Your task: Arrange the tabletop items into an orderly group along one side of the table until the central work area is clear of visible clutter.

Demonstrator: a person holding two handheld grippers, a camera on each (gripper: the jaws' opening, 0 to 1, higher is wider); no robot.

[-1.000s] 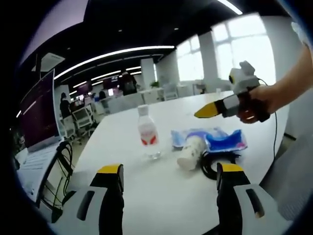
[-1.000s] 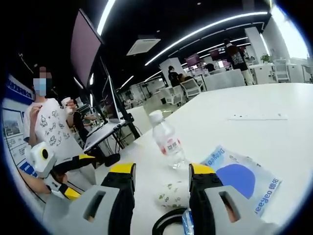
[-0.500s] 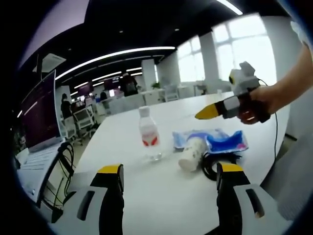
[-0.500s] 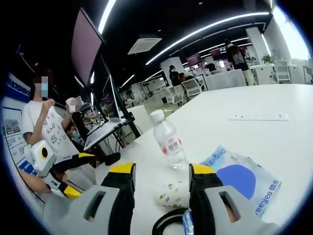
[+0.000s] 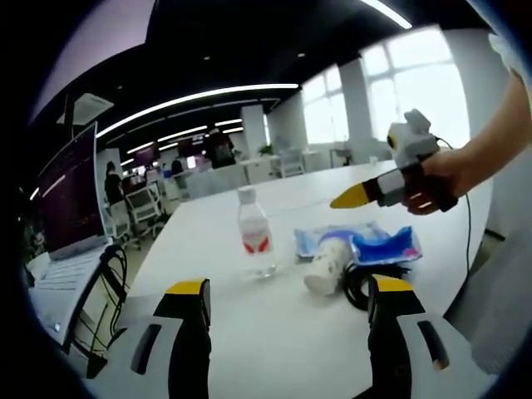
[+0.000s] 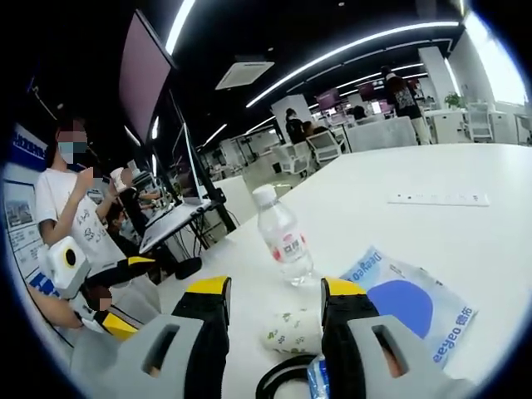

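A clear water bottle (image 5: 253, 237) (image 6: 283, 237) with a red label stands upright on the white table (image 5: 274, 332) (image 6: 474, 237). Beside it a paper cup (image 5: 327, 266) (image 6: 291, 331) lies on its side, against a blue and white packet (image 5: 370, 243) (image 6: 407, 303) and a coiled black cable (image 5: 364, 284) (image 6: 278, 386). My left gripper (image 5: 289, 291) (image 6: 125, 295) is open at the table's near edge, short of the bottle and cup. My right gripper (image 6: 274, 289) (image 5: 359, 196) hovers open just above the cup and cable, holding nothing.
A flat white strip (image 6: 438, 199) lies farther out on the table. A laptop on a stand (image 5: 62, 274) (image 6: 174, 224) and a dark monitor (image 6: 141, 79) stand off the table's side. A person (image 6: 71, 208) stands behind them; office desks and chairs fill the background.
Both views have shifted only slightly. The bottle, cup, packet and cable lie as before, and both grippers stay open. The standing person has moved a hand.
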